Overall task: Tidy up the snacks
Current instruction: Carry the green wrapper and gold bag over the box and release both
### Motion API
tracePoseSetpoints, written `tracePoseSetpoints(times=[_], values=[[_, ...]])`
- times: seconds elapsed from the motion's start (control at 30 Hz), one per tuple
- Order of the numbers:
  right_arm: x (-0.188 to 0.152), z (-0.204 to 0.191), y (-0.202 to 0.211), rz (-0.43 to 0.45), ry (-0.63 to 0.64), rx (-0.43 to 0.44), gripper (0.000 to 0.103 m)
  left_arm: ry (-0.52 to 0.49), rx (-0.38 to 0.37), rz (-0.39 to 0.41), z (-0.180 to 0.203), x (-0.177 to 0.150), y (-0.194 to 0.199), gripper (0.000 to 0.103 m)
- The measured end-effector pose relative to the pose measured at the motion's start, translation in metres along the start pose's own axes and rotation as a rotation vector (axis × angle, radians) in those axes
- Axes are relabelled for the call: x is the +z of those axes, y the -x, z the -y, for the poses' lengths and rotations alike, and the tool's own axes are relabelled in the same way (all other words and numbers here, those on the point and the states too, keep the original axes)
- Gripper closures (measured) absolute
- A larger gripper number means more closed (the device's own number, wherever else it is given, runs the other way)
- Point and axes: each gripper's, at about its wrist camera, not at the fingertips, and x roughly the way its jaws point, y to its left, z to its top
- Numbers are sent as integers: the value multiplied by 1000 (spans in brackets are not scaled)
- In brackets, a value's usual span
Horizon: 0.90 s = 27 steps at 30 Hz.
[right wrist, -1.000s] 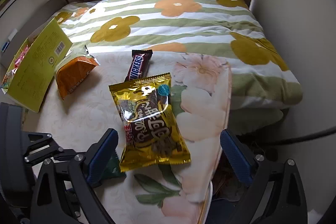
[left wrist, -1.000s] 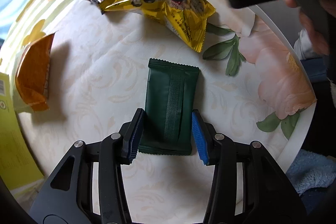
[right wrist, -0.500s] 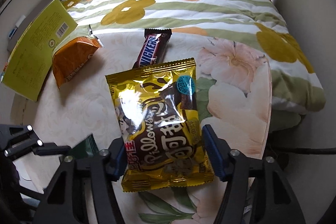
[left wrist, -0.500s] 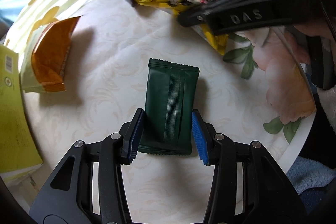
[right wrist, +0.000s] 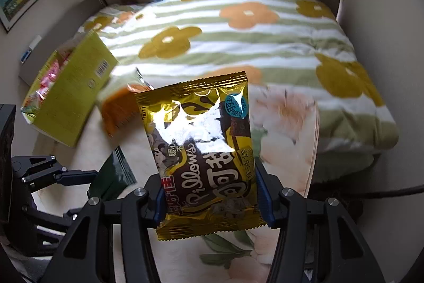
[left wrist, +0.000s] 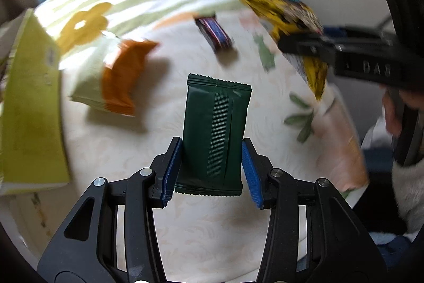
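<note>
A dark green snack packet (left wrist: 216,123) stands upright between the blue pads of my left gripper (left wrist: 211,147), which is shut on its lower half and holds it above the round table (left wrist: 212,230). My right gripper (right wrist: 209,177) has its jaws closing on a shiny gold snack packet (right wrist: 198,129), and the pads press its lower sides. That gold packet (left wrist: 286,9) hangs off the table at the upper right in the left wrist view. The green packet (right wrist: 116,171) shows at the left of the right wrist view.
A chocolate bar (left wrist: 214,33) lies at the table's far side. An orange-and-white bag (left wrist: 116,78) lies to the left, beside an open yellow-green box (right wrist: 71,94) with pink packets inside. A flowered quilt (right wrist: 238,39) covers the bed behind. The table's rim runs close on the right.
The right gripper went from wide open over the gold packet to closed on it and lifted it. The left gripper rose and rolled with the green packet.
</note>
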Motion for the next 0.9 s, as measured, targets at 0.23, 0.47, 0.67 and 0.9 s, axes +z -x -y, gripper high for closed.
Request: tracePoseSetpoints(times=[0.23, 0.47, 0.67, 0.9], values=[[27, -31, 36, 68, 64, 48, 52, 120, 57, 145, -36, 16, 67, 62], [51, -78, 59, 140, 144, 105, 52, 223, 129, 268, -87, 26, 126, 62], [73, -139, 61, 173, 227, 137, 52, 291, 159, 326, -143, 16, 159, 62], [99, -216, 39, 173, 246, 168, 52, 316, 157, 317, -220, 7, 172, 62]])
